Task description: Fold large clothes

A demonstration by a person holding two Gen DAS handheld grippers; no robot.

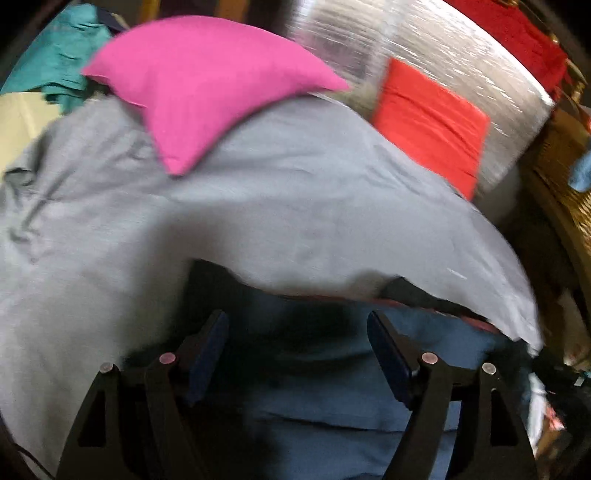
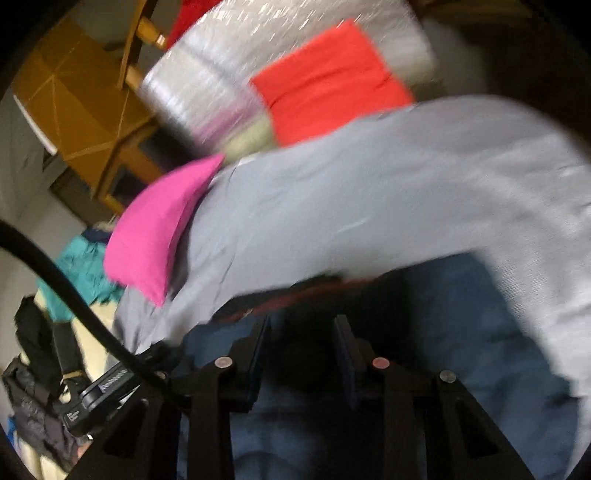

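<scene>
- Far left, left wrist view: crumpled teal cloth (image 1: 55, 55), pale yellow fabric (image 1: 22, 125) just below it.
- Large grey garment (image 1: 258, 206) spread across the middle of the work surface, near edge hanging over dark blue fabric (image 1: 332, 398); blurred.
- Magenta folded cloth (image 1: 199, 85) lying on the grey garment's far-left part.
- Left gripper (image 1: 297, 354) over the blue fabric, jaws spread wide, nothing between them.
- Silvery reflective sheet (image 1: 443, 48) covering the surface beyond; orange-red folded cloth (image 1: 432, 122) on it, touching the garment's far edge.
- Red cloth (image 1: 517, 33) at the sheet's far right; woven wicker furniture (image 1: 561, 173) beside it.
- Right wrist view, left: tan cardboard box (image 2: 77, 99), wooden frame (image 2: 136, 55), black cable (image 2: 66, 291).
- Right gripper (image 2: 301, 347) jaws partly closed, gap visible, nothing pinched, over the blue fabric.
</scene>
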